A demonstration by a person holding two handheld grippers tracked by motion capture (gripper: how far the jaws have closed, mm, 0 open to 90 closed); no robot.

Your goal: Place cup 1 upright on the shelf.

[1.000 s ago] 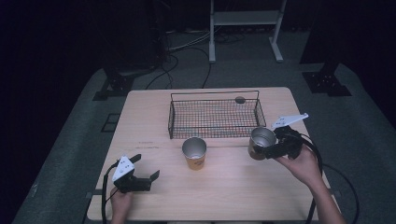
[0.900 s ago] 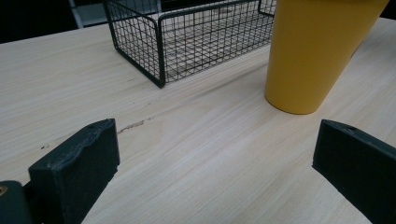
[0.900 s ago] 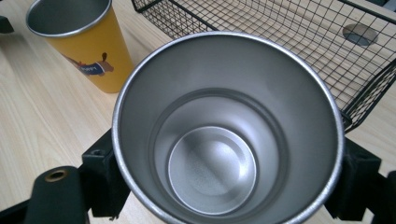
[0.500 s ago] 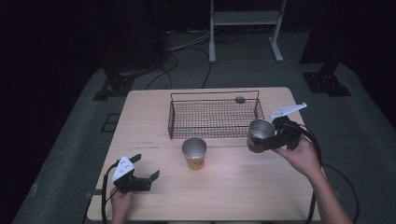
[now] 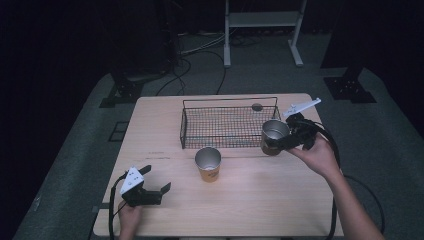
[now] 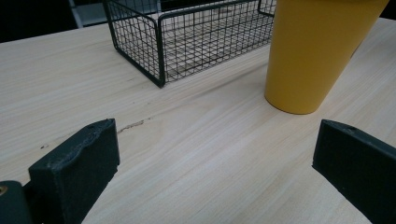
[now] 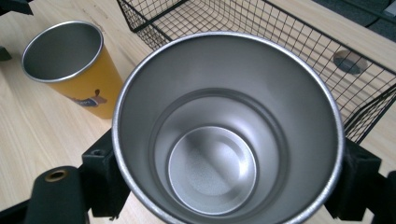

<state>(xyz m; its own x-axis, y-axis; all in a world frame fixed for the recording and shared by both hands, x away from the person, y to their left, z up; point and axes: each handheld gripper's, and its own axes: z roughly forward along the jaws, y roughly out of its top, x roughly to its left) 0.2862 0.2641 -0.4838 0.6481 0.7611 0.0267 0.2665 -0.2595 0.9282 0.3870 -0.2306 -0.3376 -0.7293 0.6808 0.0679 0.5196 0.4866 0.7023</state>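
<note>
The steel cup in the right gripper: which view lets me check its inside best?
The right gripper view: it looks straight down into the steel cup, showing bare walls and bottom, with a jaw on each side. The high view shows the cup small, held by the right gripper at the wire basket corner.

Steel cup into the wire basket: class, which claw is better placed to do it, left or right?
Right. The right claw is shut on the steel cup, lifted beside the wire basket. The left claw rests open near the table's front edge, gripping nothing.
</note>
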